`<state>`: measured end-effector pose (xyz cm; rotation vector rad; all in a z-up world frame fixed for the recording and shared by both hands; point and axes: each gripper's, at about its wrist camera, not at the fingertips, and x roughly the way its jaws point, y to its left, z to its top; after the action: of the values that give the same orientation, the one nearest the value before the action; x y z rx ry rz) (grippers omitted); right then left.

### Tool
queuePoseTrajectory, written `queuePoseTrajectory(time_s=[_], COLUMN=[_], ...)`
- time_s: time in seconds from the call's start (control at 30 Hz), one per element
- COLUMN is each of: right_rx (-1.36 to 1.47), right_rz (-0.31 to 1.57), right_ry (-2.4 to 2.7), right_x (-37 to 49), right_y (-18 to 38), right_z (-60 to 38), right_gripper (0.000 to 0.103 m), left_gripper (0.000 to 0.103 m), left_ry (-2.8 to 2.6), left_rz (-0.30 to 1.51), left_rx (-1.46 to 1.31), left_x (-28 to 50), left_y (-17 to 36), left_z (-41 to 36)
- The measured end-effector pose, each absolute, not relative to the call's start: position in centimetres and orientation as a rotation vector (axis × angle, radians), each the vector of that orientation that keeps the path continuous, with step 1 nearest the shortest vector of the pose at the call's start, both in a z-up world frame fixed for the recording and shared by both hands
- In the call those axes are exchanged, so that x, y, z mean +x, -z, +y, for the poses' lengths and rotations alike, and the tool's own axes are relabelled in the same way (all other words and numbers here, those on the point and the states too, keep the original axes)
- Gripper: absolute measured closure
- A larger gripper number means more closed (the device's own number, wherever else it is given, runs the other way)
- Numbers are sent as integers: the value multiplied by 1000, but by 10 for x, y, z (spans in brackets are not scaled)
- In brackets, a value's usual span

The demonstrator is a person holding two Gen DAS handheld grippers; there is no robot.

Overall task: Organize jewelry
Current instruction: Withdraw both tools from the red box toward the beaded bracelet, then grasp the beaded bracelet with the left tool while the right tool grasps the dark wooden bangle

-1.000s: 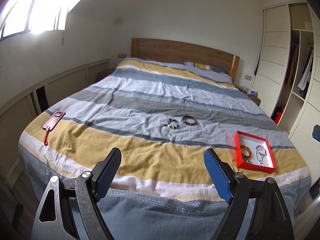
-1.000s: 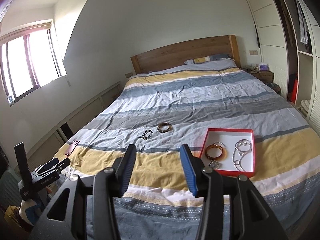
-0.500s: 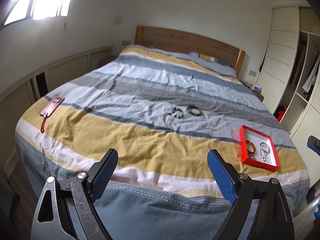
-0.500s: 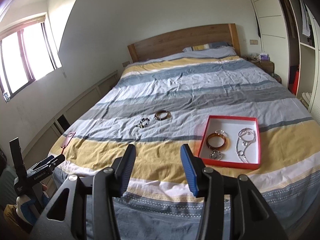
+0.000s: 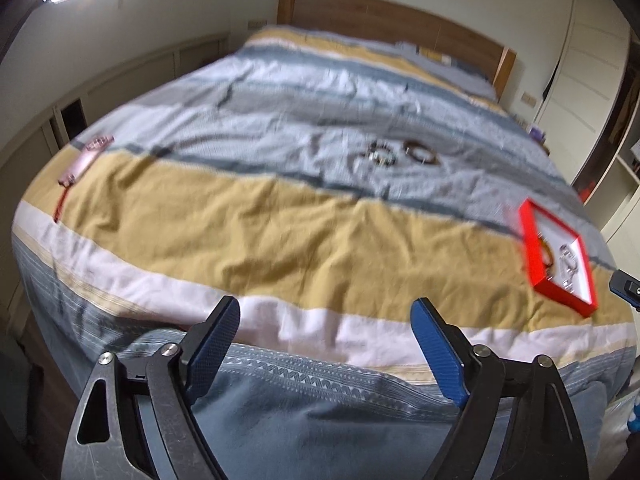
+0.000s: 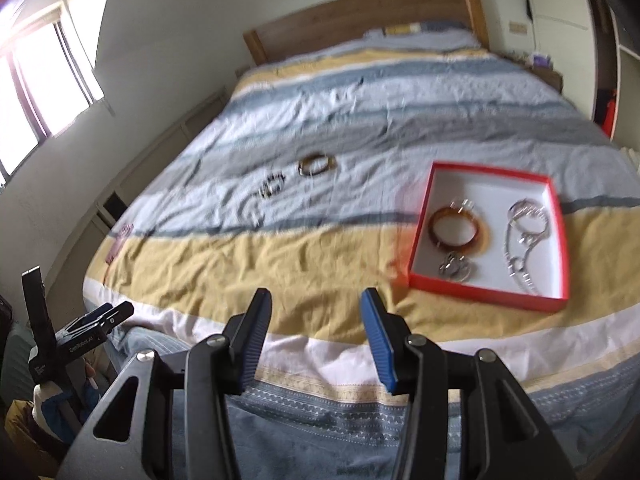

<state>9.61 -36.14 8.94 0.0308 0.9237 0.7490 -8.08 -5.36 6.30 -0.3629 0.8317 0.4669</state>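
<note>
A red tray (image 6: 558, 216) with a white floor lies on the striped bed. It holds an amber bangle (image 6: 458, 230), a silver chain (image 6: 524, 240) and a small silver piece (image 6: 454, 268). It also shows in the left wrist view (image 5: 528, 248). A brown bracelet (image 6: 318, 164) and a dark beaded bracelet (image 6: 272, 186) lie loose on the blue stripe, also in the left wrist view (image 5: 420, 154) (image 5: 380, 154). My left gripper (image 5: 324, 316) is open and empty over the bed's foot. My right gripper (image 6: 316, 308) is open and empty, left of the tray.
A pink phone case with a red strap (image 5: 82, 162) lies at the bed's left edge. A wooden headboard (image 5: 392, 20) stands at the far end. Wardrobe shelves (image 5: 624, 128) are on the right. The left gripper's body (image 6: 80, 328) shows at the right wrist view's lower left.
Both grippers have moved forward and tilted down toward the bed; the tray and bracelets look closer. The jaws stay open. The frames are motion-blurred now.
</note>
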Motion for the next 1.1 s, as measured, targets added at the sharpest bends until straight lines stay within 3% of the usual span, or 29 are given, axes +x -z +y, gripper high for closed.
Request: queuePoseTrajectory(time_s=[0.23,0.7,1.1], right_rx=[-29,-92,-63], right_rz=[1021,1013,1058], right_ry=[-775,-822,-776], right_x=[149,293,386], right_y=[-49,-38,12], right_z=[-315,-193,-131], right_gripper=[58,58,58], left_gripper=[24,27,43], left_ry=[-461,-366,-326], left_rz=[914,896,1028], left_rx=[-410,-308,-231], left_x=[-27,173,270], left_y=[-26,-32,29], left_z=[-24,43,73])
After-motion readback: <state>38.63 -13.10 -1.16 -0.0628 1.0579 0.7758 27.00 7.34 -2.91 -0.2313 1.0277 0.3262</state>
